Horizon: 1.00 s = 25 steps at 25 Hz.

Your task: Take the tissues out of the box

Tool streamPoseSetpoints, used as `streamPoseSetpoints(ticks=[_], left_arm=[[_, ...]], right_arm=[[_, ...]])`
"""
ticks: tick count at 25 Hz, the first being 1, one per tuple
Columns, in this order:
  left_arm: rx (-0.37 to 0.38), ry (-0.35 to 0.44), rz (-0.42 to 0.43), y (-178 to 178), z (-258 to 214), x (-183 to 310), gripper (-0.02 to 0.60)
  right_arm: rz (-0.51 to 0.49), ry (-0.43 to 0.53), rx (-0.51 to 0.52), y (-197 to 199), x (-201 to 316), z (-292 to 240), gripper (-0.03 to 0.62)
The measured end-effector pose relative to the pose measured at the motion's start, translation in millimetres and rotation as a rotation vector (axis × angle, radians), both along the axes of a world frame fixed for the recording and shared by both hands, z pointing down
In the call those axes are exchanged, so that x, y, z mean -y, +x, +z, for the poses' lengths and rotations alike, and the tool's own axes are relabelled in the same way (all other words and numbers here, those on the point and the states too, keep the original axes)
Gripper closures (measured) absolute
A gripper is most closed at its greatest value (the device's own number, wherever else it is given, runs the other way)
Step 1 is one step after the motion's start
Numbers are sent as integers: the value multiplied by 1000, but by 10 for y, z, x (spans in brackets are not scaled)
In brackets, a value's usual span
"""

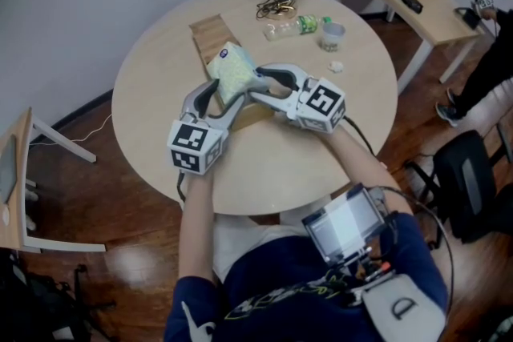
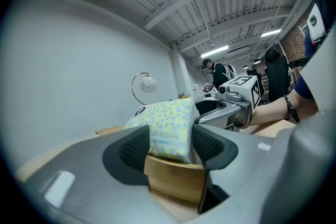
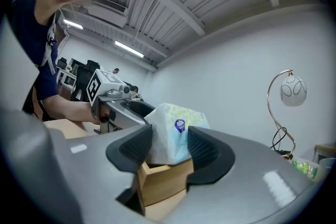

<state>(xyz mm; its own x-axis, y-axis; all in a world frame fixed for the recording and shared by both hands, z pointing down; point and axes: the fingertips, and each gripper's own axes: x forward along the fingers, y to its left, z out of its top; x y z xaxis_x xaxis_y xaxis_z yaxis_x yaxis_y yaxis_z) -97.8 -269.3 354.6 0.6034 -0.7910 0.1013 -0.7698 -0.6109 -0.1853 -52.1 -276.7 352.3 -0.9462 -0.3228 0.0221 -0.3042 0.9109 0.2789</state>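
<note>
A person sits at a round, light-wood counter (image 1: 272,164) with a hand-held gripper in each hand. Both meet over a small, open, light-brown wooden box (image 2: 176,181) near the counter's middle. A soft tissue pack (image 1: 230,70) in pale yellow plastic with blue dots stands in the wooden box, its upper part rising above the rim.

The left hand-held gripper (image 2: 171,143) has its two dark ribbed pads pressed against opposite sides of the tissue pack, just above the rim. The right hand-held gripper (image 3: 170,145) clamps the same tissue pack from the opposite direction, its jaws partly closed on it.

Farther back on the counter lie a flat wooden board (image 1: 212,32), a clear plastic bottle (image 1: 296,26) on its side and a small clear cup (image 1: 333,34).
</note>
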Motion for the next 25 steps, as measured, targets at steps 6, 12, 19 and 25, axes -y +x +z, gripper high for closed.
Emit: streamPoseSetpoints(ticks=[6, 12, 19, 25], left_arm=[[9, 10, -4, 5, -6, -18, 315], [21, 15, -10, 1, -9, -17, 316], [33, 31, -15, 7, -36, -22, 318], [62, 48, -12, 11, -11, -38, 318]], right_arm=[[1, 40, -14, 0, -37, -6, 393], [8, 57, -18, -4, -39, -5, 395], [16, 103, -32, -6, -57, -22, 398], [18, 138, -31, -1, -85, -49, 401]])
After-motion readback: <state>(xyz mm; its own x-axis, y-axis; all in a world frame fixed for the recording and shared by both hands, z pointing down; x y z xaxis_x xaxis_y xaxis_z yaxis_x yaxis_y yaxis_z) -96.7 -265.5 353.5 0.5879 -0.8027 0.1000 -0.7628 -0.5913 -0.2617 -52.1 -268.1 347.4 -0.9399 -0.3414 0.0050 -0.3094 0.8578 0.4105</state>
